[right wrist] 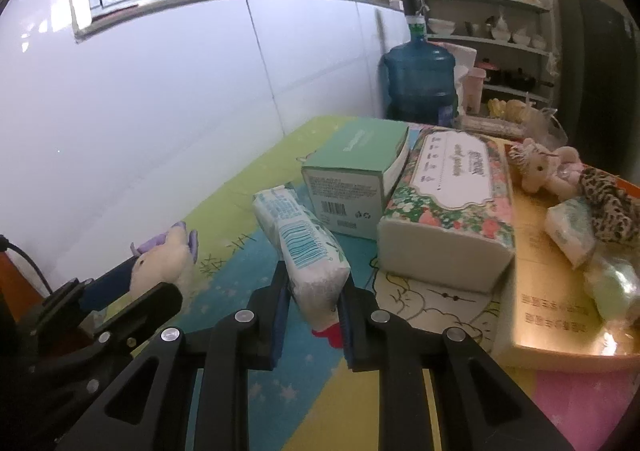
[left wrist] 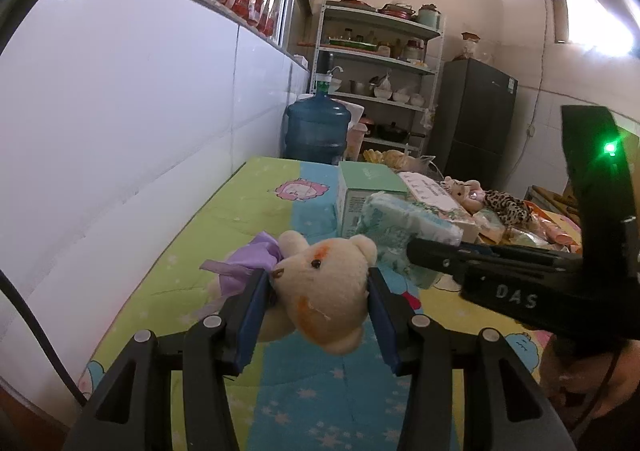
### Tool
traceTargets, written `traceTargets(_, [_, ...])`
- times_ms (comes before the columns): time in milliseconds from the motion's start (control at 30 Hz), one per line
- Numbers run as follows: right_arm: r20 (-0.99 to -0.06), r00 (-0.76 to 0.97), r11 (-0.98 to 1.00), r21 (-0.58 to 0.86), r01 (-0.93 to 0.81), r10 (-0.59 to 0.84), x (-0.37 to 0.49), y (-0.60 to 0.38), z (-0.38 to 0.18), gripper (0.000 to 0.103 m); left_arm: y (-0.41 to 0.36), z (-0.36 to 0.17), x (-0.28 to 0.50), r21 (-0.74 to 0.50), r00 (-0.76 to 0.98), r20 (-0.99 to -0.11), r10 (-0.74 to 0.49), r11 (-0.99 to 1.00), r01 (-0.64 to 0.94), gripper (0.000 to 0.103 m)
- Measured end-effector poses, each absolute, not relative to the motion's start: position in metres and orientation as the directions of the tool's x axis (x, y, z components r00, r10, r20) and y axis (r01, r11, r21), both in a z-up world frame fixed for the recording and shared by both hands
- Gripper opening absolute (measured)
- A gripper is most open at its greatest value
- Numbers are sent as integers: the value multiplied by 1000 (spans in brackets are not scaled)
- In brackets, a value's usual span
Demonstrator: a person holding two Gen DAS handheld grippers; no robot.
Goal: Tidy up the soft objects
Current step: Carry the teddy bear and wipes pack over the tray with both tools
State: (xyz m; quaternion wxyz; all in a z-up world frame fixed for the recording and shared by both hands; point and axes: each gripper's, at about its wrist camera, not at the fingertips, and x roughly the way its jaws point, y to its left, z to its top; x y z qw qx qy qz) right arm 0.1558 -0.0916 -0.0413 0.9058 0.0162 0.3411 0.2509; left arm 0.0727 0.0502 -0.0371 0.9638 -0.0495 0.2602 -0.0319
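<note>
A cream teddy bear (left wrist: 324, 283) with a purple bow hangs above the cartoon-print mat (left wrist: 256, 195), and my left gripper (left wrist: 318, 279) is shut on its head. In the right wrist view the bear (right wrist: 160, 263) shows at the lower left, in the left gripper (right wrist: 132, 271). My right gripper (right wrist: 314, 279) is shut on the near end of a small white and green tissue pack (right wrist: 304, 247), which tilts up and away. From the left wrist view, that tissue pack (left wrist: 400, 219) sits at the tip of the right gripper (left wrist: 416, 247), just right of the bear.
Behind the pack stand a green box (right wrist: 356, 167) and a floral tissue pack (right wrist: 448, 203). A flat yellow carton (right wrist: 560, 323) at the right bears a pink plush (right wrist: 540, 167), a leopard-print plush (right wrist: 608, 207) and another tissue pack (right wrist: 568, 231). A white tiled wall (right wrist: 160, 111) runs along the left, with a water jug (right wrist: 420, 79) behind.
</note>
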Motion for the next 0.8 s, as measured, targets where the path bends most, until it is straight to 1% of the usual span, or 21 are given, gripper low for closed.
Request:
traceTargets(267, [-543, 718, 897, 189, -401, 435, 126, -134, -16, 23, 29, -23, 65, -92, 873, -478, -99, 994, 63, 49])
traceTargets(500, [-499, 772, 919, 200, -339, 394, 114, -184, 0, 23, -3, -10, 66, -87, 877, -459, -145, 989, 119, 49])
traceTargets(633, [-472, 809, 936, 203, -288, 351, 107, -214, 7, 23, -23, 0, 72, -86, 877, -444, -182, 983, 160, 49])
traceTargets(800, [-437, 863, 964, 188, -188, 254, 97, -255, 16, 23, -56, 12, 81, -83, 874, -420, -243, 970, 230, 49])
